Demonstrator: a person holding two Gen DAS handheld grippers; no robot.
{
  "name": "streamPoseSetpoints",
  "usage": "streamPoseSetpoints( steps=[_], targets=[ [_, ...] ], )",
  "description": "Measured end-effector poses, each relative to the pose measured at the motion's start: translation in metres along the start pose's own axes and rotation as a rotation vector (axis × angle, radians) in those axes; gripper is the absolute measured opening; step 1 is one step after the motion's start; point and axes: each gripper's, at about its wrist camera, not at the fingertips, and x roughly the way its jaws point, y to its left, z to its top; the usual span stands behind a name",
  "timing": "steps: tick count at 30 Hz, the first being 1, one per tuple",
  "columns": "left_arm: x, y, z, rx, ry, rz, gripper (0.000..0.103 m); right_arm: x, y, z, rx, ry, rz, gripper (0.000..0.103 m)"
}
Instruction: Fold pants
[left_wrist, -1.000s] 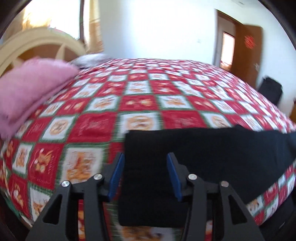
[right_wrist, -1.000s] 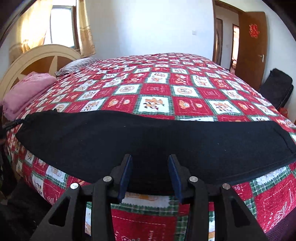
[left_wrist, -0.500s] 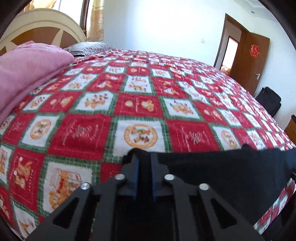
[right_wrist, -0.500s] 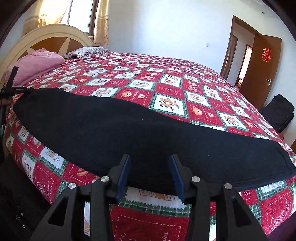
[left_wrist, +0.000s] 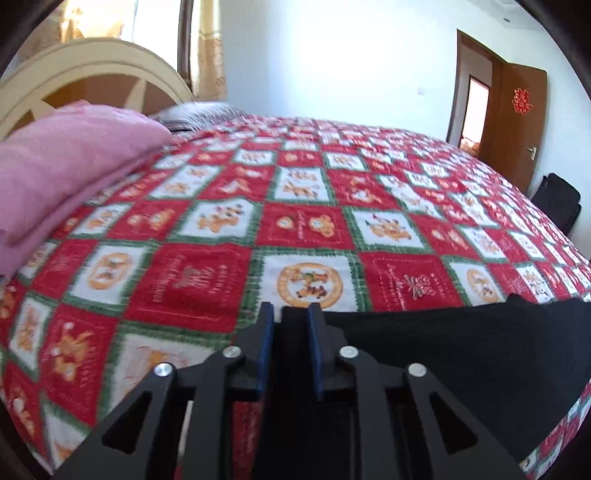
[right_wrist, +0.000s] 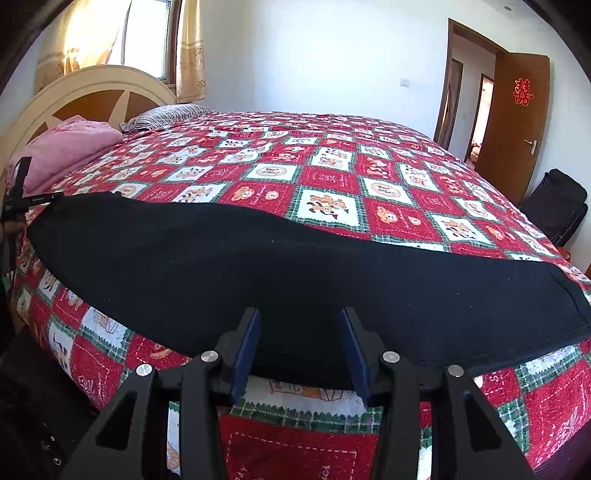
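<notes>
Left tool (left_wrist: 290, 325): jaws narrow, opening, black pants (right_wrist: 295, 280) corner between the pads.
Right tool (right_wrist: 301, 339): jaws half-wide over pants' near edge.
Surroundings: pink blanket (left_wrist: 62, 166) upper left; bed (right_wrist: 332, 177) beneath.

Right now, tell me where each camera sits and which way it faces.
Left wrist: on the left tongs, looking along them across the bed; tongs opening, black pants corner between them.
Right wrist: on the right tongs, facing the pants' long edge; tongs open.
Shared: pants, pink blanket, headboard, door.
</notes>
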Motion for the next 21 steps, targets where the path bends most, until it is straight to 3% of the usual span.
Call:
streamPoseSetpoints(
  steps=[2,4,6,11,13,15,16,18,21],
  targets=[
    [-0.016,-0.005,-0.002,0.023,-0.035,0.028,0.035,-0.001,0.001,0.000,-0.003,-0.008,0.007,0.047],
    [-0.038,-0.014,-0.008,0.050,-0.089,0.044,0.059,-0.001,0.004,-0.001,-0.012,-0.014,0.012,0.047],
    [-0.052,-0.025,-0.014,0.076,-0.123,0.027,0.068,-0.002,0.009,-0.001,-0.026,-0.021,0.020,0.048],
    [-0.054,-0.052,-0.042,0.181,-0.089,0.043,0.069,-0.006,0.021,-0.002,-0.075,-0.045,0.030,0.052],
    [-0.039,-0.052,-0.059,0.235,-0.014,0.116,0.070,-0.007,0.023,-0.002,-0.080,-0.052,0.035,0.052],
    [-0.031,-0.035,-0.070,0.199,0.031,0.121,0.077,-0.007,0.022,-0.001,-0.077,-0.055,0.035,0.053],
    [-0.035,-0.021,-0.073,0.138,0.014,0.092,0.088,-0.008,0.021,-0.001,-0.073,-0.055,0.035,0.053],
    [-0.037,0.005,-0.073,0.033,0.023,0.082,0.098,-0.007,0.020,-0.001,-0.064,-0.054,0.032,0.053],
    [-0.043,0.015,-0.069,-0.023,-0.009,0.051,0.098,-0.006,0.019,-0.002,-0.057,-0.052,0.037,0.053]
  ],
)
